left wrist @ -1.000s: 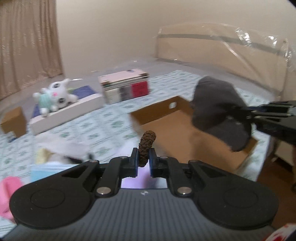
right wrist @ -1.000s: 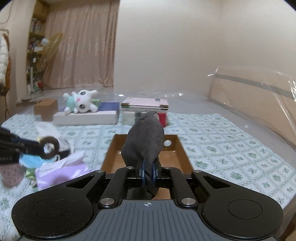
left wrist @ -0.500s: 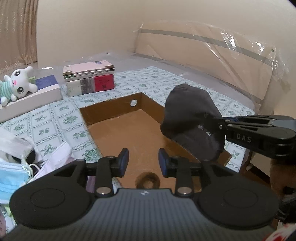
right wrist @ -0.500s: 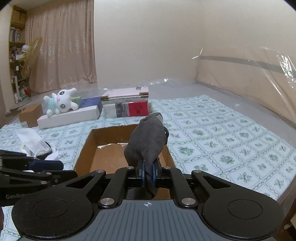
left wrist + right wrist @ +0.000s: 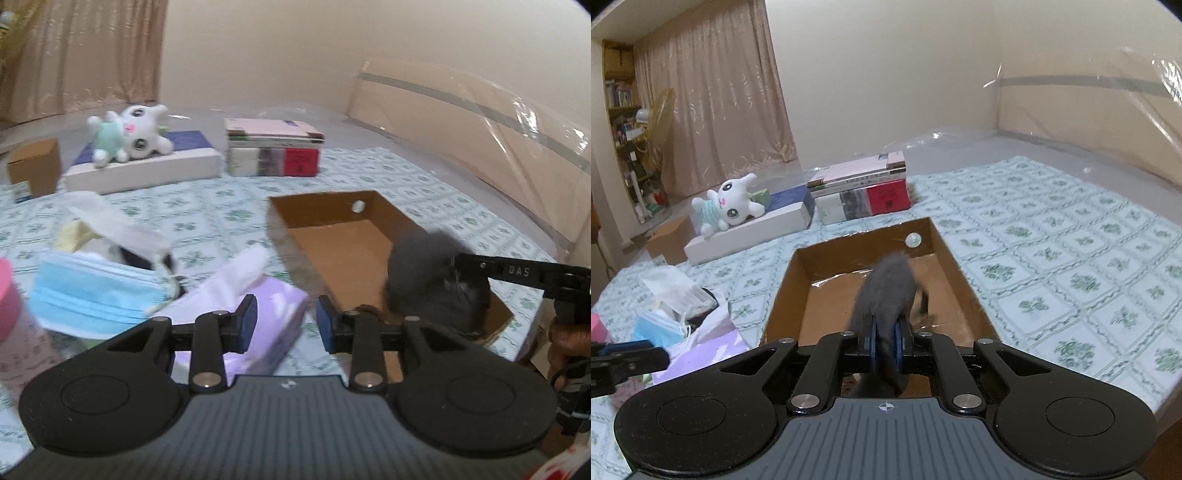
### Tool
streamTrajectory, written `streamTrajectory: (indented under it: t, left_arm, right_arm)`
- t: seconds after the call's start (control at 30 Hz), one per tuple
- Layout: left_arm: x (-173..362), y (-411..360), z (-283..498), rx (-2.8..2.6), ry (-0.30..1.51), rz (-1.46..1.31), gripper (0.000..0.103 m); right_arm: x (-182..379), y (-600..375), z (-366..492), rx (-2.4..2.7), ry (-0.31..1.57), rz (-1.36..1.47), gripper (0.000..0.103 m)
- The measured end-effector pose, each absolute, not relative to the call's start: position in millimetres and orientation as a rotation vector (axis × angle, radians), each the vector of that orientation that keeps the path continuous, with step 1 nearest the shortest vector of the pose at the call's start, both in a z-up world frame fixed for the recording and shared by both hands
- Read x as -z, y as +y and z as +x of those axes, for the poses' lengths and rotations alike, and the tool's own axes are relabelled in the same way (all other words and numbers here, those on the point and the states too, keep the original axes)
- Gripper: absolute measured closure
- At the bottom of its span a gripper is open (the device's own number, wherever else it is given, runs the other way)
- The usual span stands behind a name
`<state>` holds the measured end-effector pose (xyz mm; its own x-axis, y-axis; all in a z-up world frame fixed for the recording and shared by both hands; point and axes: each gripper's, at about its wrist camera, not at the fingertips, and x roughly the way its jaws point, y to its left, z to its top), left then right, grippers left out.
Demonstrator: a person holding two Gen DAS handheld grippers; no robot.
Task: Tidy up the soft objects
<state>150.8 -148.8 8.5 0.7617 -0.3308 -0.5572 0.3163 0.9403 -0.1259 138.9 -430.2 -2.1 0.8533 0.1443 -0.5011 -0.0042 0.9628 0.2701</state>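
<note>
My left gripper (image 5: pixel 284 317) is open and holds nothing; it hangs over the near left wall of the cardboard box (image 5: pixel 321 199), above a purple tissue pack (image 5: pixel 273 314). A brown scrunchie (image 5: pixel 365 308) lies in the box, mostly hidden behind my right finger. My right gripper (image 5: pixel 886 347) has a grey cloth (image 5: pixel 886 291) between its blue pads while its jaws are opening; the cloth droops onto the floor of the box (image 5: pixel 864 236). In the left wrist view the right gripper (image 5: pixel 458 264) reaches in from the right with the grey cloth (image 5: pixel 424 269).
Left of the box lie blue face masks (image 5: pixel 92 291), crumpled tissues (image 5: pixel 107 221) and a pink cup (image 5: pixel 11 295). Behind are a white plush rabbit (image 5: pixel 727 206) on a flat white box, a stack of books (image 5: pixel 864 192) and a small cardboard box (image 5: pixel 35 170). A plastic-wrapped headboard (image 5: pixel 480 147) stands right.
My left gripper opened and let the brown scrunchie fall into the box, then swung left. My right gripper lowered the grey cloth into the box and its jaws have widened slightly.
</note>
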Motion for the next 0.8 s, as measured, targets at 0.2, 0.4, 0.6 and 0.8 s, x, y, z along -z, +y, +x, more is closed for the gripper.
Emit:
streamTrajectory:
  t: [0.2, 0.4, 0.6, 0.8]
  left_arm:
    - [-14, -127, 136, 0.315, 0.592, -0.046, 0.072]
    - [-12, -103, 116, 0.269, 0.601, -0.054, 0.07]
    - [-9, -74, 95, 0.207, 0.613, -0.048, 0.068]
    - [-10, -41, 74, 0.144, 0.605, -0.035, 0.062]
  right_arm:
    - [-1, -434, 126, -0.052, 0.517, 0.26, 0.033]
    - [-2, -422, 104, -0.051, 0.527, 0.279, 0.033]
    - [-4, -387, 82, -0.113, 0.542, 0.29, 0.033]
    - [-6, -346, 68, -0.192, 0.558, 0.274, 0.033]
